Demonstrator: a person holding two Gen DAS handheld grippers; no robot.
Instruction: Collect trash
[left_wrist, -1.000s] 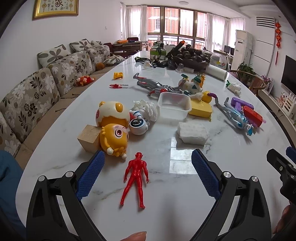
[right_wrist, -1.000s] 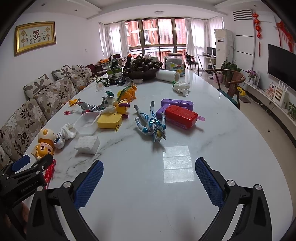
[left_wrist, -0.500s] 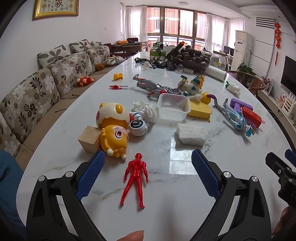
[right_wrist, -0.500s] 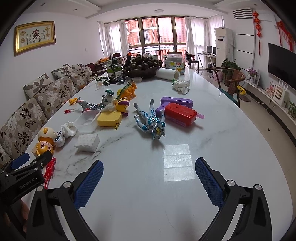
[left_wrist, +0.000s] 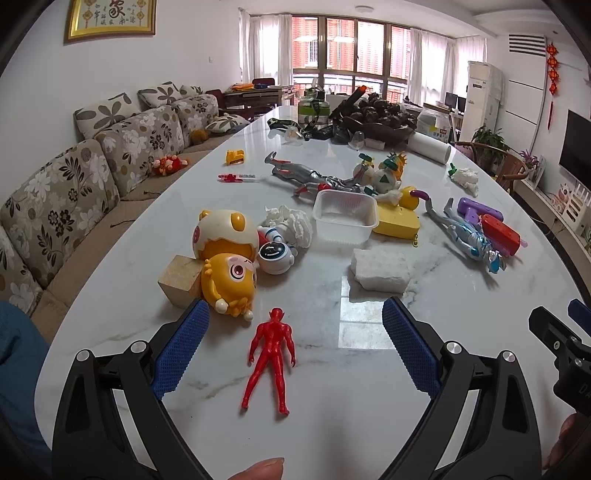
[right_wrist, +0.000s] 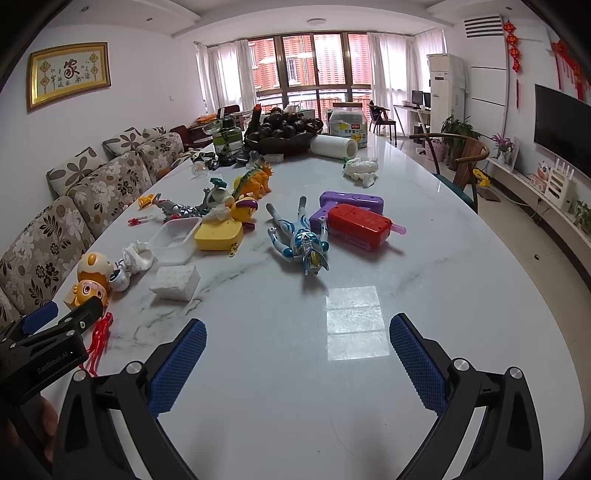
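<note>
On the white marble table lie several pieces of trash among toys: a white foam block, a crumpled tissue, an empty clear plastic tray and another crumpled tissue far right. My left gripper is open and empty, just above a red figure. My right gripper is open and empty over bare table. The left gripper also shows in the right wrist view.
Toys are scattered about: yellow cartoon dolls, a wooden block, a blue-silver figure, a red and purple toy gun, a yellow box. A bowl, paper roll and jar stand at the far end. A sofa runs along the left.
Both grippers have edged slightly forward over the table. Both stay open and empty; no object has moved.
</note>
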